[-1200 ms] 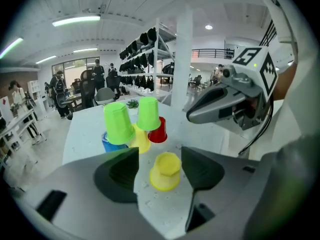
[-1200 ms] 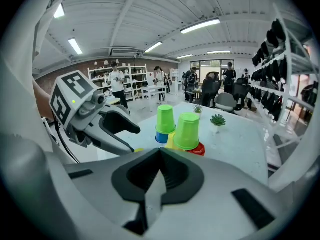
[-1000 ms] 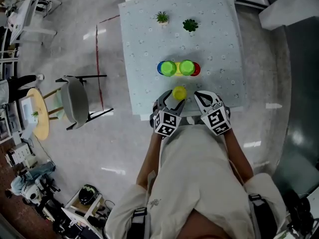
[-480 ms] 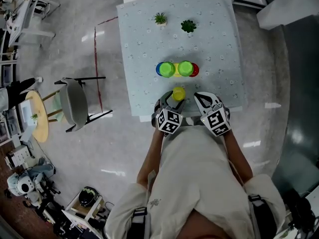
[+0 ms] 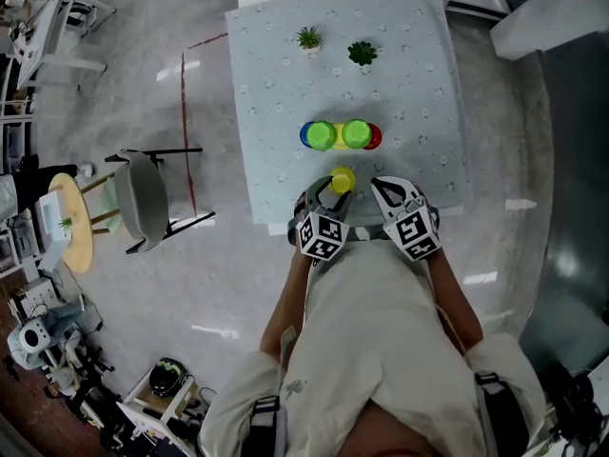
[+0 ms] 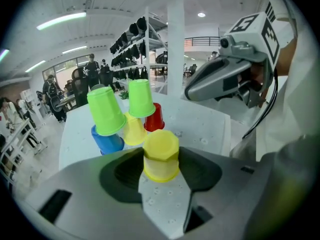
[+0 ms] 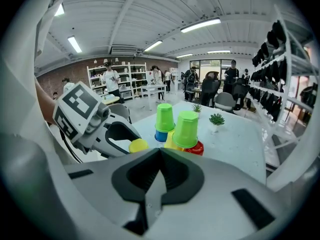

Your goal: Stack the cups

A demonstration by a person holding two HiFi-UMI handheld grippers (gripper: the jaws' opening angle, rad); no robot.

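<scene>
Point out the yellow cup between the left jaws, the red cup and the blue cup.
near yellow cup [image 6: 161,159]: left gripper view, on its side wall.
red cup [image 6: 156,120]: left gripper view, on its side wall.
blue cup [image 6: 107,143]: left gripper view, on its side wall.

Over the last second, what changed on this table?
The left gripper's jaws have just been closing on the lone yellow cup between them and now seem to grip it. The cup hasn't moved; the right gripper, shut and empty, and the cup pyramid stayed put.
</scene>
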